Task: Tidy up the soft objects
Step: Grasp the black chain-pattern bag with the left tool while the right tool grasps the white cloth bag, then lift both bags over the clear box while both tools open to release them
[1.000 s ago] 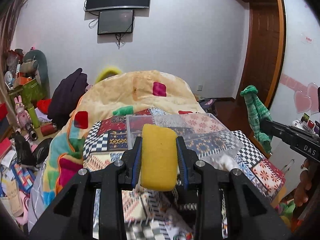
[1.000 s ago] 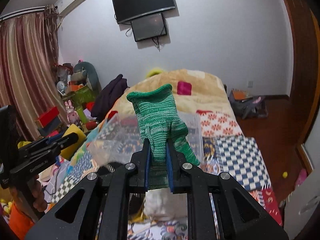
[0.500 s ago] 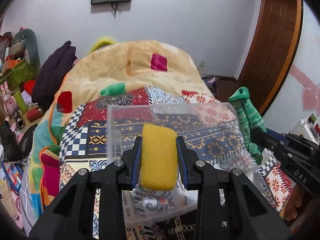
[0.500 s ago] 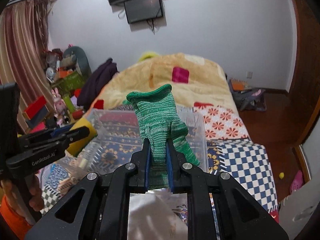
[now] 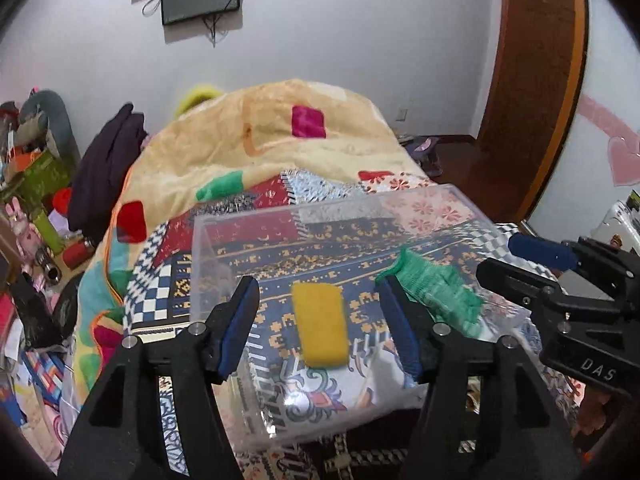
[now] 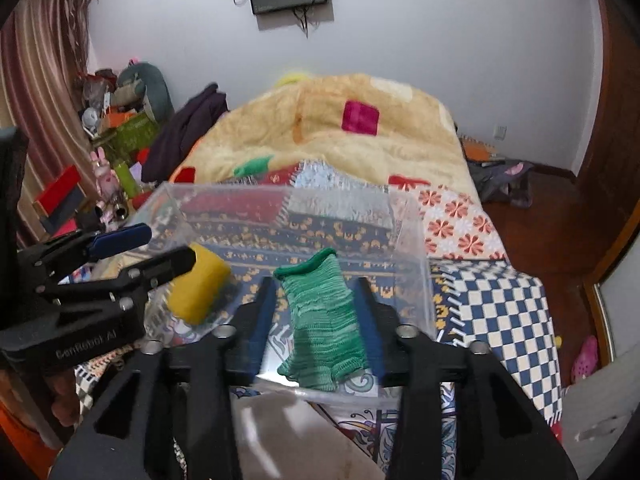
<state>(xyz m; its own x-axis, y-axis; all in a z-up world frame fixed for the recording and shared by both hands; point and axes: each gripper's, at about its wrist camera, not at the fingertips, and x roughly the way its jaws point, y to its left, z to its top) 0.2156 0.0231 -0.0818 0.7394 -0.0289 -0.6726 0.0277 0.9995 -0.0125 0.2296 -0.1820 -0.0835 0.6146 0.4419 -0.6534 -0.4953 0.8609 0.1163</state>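
A clear plastic bin [image 5: 208, 248] stands on the patterned bed. My left gripper [image 5: 320, 324] is open over the bin's near side; a yellow sponge [image 5: 320, 328] sits between its spread fingers, free of the pads, inside the bin. My right gripper [image 6: 316, 312] is open too; a green knitted glove [image 6: 320, 320] is between its fingers, loose, over the bin [image 6: 416, 248]. The glove also shows in the left wrist view [image 5: 432, 288], the sponge in the right wrist view [image 6: 198, 286]. Each gripper appears in the other's view, the right [image 5: 560, 276] and the left [image 6: 132, 256].
A beige blanket with coloured patches [image 5: 288, 140] covers the far bed. Dark clothing [image 5: 104, 176] lies at its left edge. Cluttered toys and boxes [image 6: 116, 140] fill the left floor. A wooden door [image 5: 536, 80] stands at right. White cloth [image 6: 296, 436] lies below my right gripper.
Both grippers have opened: the left has let go of the sponge, the right has let go of the glove. Both moved forward and down over the bin.
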